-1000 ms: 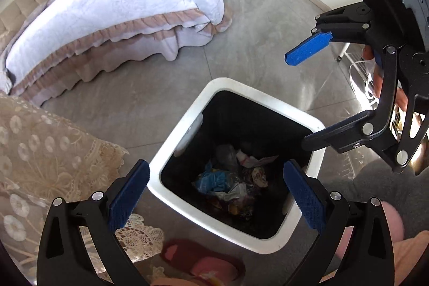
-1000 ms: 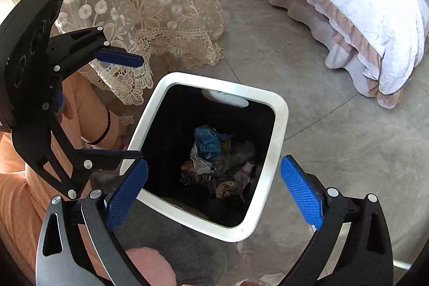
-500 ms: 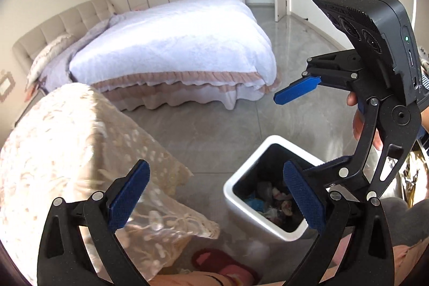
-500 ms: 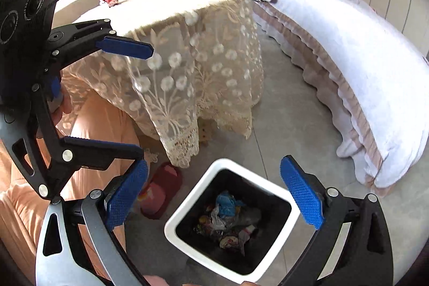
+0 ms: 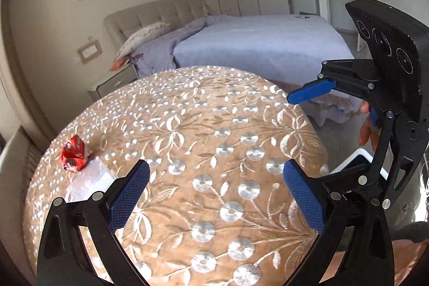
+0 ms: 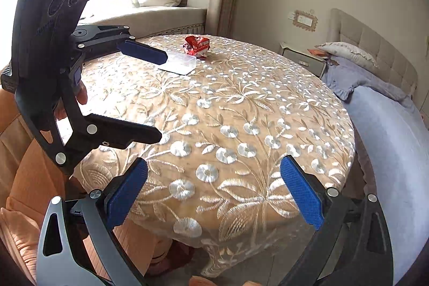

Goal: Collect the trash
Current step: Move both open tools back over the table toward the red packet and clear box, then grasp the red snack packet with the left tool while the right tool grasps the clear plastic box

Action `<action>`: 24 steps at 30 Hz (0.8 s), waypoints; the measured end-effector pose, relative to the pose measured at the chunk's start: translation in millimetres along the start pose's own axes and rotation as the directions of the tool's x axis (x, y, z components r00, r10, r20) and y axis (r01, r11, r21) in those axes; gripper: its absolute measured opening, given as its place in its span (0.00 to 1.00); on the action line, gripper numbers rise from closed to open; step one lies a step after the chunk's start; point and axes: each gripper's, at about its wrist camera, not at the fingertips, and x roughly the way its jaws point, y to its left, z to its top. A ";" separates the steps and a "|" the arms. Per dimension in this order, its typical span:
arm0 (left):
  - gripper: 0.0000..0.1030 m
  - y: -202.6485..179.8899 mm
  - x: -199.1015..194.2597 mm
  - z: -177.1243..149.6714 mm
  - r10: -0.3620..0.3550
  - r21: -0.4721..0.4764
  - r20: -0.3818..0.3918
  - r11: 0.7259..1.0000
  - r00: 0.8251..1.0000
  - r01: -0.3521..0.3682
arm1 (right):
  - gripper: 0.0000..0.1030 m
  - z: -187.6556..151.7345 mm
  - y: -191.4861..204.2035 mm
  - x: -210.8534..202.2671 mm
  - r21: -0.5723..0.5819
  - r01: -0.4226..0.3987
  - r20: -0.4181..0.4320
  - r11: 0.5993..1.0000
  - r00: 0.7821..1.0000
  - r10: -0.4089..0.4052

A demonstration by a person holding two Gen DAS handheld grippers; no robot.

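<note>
Red crumpled wrapper lies far left on the lace tablecloth, well apart from both spread, empty grippers.

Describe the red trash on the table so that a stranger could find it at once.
Start from the round table under its embroidered floral cloth. At its edge nearest the window lies a crumpled red wrapper, touching a clear plastic box. It is the only red, crinkled thing on the table.

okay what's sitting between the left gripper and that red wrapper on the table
A clear plastic box lies between the open left gripper and the red wrapper, touching the wrapper, in the left wrist view. Otherwise only tablecloth.
</note>
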 end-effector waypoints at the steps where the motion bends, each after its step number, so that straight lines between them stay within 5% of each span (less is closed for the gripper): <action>1: 0.95 11.4 -3.2 -1.4 0.013 -0.018 0.004 1.000 1.000 -0.013 | 0.96 10.0 0.3 9.1 0.001 -0.031 -0.006 1.000 1.000 0.031; 5: 0.95 55.0 -13.2 -10.4 0.055 -0.085 0.019 0.995 0.998 -0.053 | 0.96 50.3 8.5 42.7 -0.003 -0.125 -0.019 0.992 0.992 0.125; 15: 0.95 175.7 4.8 -21.7 0.154 -0.219 0.005 0.964 0.988 -0.149 | 0.96 109.6 24.1 134.4 -0.100 -0.185 -0.081 0.978 0.981 0.177; 24: 0.95 239.2 66.4 -12.0 0.137 -0.181 -0.054 0.973 0.989 -0.145 | 0.96 141.4 20.3 204.7 -0.193 -0.297 -0.186 0.935 0.947 0.262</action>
